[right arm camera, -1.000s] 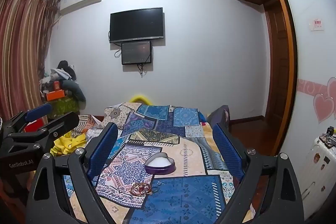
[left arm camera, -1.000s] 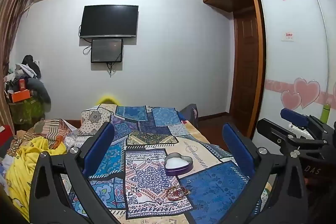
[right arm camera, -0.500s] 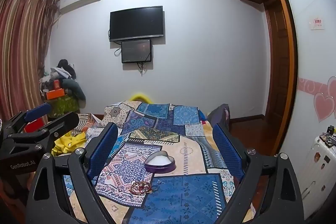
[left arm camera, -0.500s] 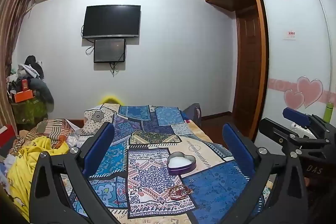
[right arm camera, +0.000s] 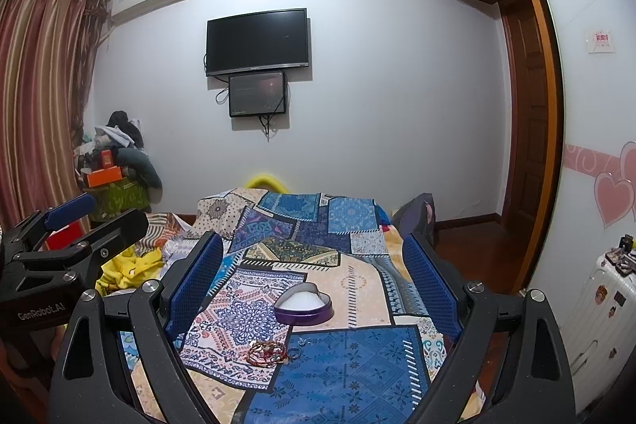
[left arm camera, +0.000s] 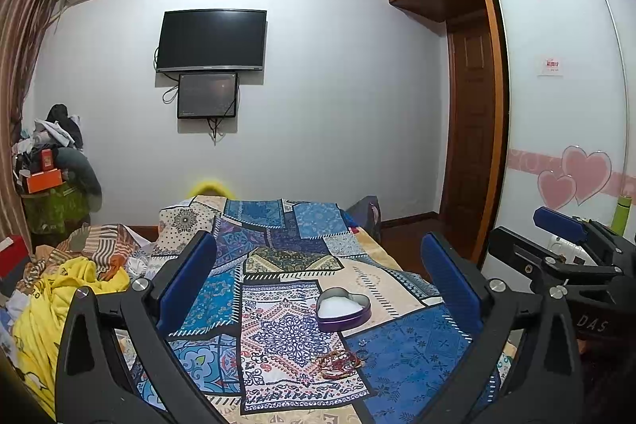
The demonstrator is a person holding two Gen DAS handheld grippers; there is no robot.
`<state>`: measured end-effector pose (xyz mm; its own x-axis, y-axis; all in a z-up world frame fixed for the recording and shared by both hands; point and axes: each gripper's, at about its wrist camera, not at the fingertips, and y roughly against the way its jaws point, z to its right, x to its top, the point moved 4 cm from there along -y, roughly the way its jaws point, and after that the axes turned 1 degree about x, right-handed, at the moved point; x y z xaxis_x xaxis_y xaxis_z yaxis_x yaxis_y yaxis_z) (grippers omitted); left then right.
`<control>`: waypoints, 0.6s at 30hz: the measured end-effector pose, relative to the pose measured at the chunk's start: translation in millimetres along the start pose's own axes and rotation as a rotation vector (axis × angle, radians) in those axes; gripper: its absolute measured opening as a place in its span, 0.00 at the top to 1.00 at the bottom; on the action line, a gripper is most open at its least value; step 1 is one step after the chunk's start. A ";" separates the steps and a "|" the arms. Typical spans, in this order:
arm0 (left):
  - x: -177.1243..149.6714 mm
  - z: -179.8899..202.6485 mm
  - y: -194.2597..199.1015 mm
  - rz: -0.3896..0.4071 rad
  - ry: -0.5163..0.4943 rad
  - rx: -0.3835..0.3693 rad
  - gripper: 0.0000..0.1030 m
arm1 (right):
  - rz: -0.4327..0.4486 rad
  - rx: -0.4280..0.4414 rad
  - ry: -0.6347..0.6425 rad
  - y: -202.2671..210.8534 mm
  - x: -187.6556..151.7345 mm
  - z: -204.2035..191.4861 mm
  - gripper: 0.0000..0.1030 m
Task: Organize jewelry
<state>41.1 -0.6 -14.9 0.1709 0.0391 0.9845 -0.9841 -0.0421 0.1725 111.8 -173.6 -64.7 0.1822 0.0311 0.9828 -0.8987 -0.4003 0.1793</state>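
A purple heart-shaped tin (left arm camera: 344,309) with a white lining lies open on the patchwork bedspread; it also shows in the right wrist view (right arm camera: 304,304). A tangle of red and gold bracelets (left arm camera: 338,361) lies in front of it, with a small silver ring (left arm camera: 362,352) beside; the bracelets also show in the right wrist view (right arm camera: 267,352). My left gripper (left arm camera: 318,277) is open and empty, held above the bed short of the jewelry. My right gripper (right arm camera: 312,275) is open and empty, also above the bed.
The patchwork bedspread (left arm camera: 405,356) covers the bed. Yellow and striped clothes (left arm camera: 59,289) are heaped at the left. A wardrobe with heart decals (left arm camera: 572,146) stands at the right, a white suitcase (right arm camera: 604,304) beside it. A TV (left arm camera: 210,40) hangs on the far wall.
Both views have shifted slightly; the left gripper's view has turned a little left, so the tin and bracelets sit further right in it. Both grippers stay open and empty.
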 end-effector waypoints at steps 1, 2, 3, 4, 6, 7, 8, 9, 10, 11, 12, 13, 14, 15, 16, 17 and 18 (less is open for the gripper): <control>-0.4 -0.4 -0.2 0.000 -0.001 0.002 0.00 | -0.001 0.001 0.000 -0.5 1.2 0.0 0.12; -0.3 -0.7 -0.2 0.000 -0.001 0.004 0.00 | -0.001 0.001 0.000 -0.5 1.4 -0.1 0.13; -0.5 0.7 -0.4 0.000 -0.001 0.006 0.00 | -0.002 0.000 0.001 -0.6 2.2 -0.3 0.13; -0.6 0.2 -0.6 -0.001 0.001 0.006 0.00 | -0.002 0.000 0.001 -0.4 1.3 -0.3 0.12; -0.2 0.0 -1.0 -0.002 0.005 0.003 0.00 | -0.003 0.000 0.000 -0.6 1.8 0.2 0.13; -0.3 -0.3 -1.2 -0.001 0.006 0.003 0.00 | -0.003 0.000 0.000 -0.3 1.2 0.4 0.13; -0.2 0.1 -1.6 -0.001 0.005 0.004 0.00 | -0.003 0.001 -0.001 -0.8 1.9 0.3 0.13; -0.4 -0.3 -1.6 0.000 0.005 0.005 0.00 | -0.003 0.001 -0.001 -0.8 1.9 0.3 0.12; -0.7 -0.9 -1.8 0.001 0.005 0.005 0.00 | -0.004 0.000 -0.001 -0.8 1.6 0.3 0.13; -0.8 -1.3 -2.2 0.000 0.006 0.004 0.00 | -0.005 0.001 -0.001 -1.4 3.3 0.8 0.12; -0.8 -1.0 -2.1 -0.001 0.006 0.002 0.00 | -0.005 0.001 -0.001 -1.6 3.5 0.9 0.13; -1.0 -1.1 -2.3 -0.003 0.007 0.002 0.00 | -0.005 0.001 0.000 -1.5 3.2 0.9 0.13; -1.2 -1.6 -2.8 -0.004 0.007 0.002 0.00 | -0.005 0.001 -0.001 -1.7 3.6 0.9 0.13; -1.3 -0.9 -2.5 -0.004 0.007 0.003 0.00 | -0.005 0.002 -0.001 -1.8 3.8 0.9 0.13; -1.4 -0.9 -2.7 -0.005 0.007 0.003 0.00 | -0.005 0.002 0.000 -1.7 3.4 0.8 0.13; -1.5 -1.2 -2.7 -0.005 0.008 0.003 0.00 | -0.005 0.002 0.000 -1.7 3.6 0.6 0.12; -1.6 -0.8 -2.6 -0.005 0.009 0.002 0.00 | -0.006 0.001 0.000 -2.1 3.6 0.9 0.13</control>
<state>43.4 0.2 -16.9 0.1754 0.0484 0.9833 -0.9831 -0.0438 0.1775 114.7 -173.5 -61.6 0.1875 0.0339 0.9817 -0.8971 -0.4011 0.1852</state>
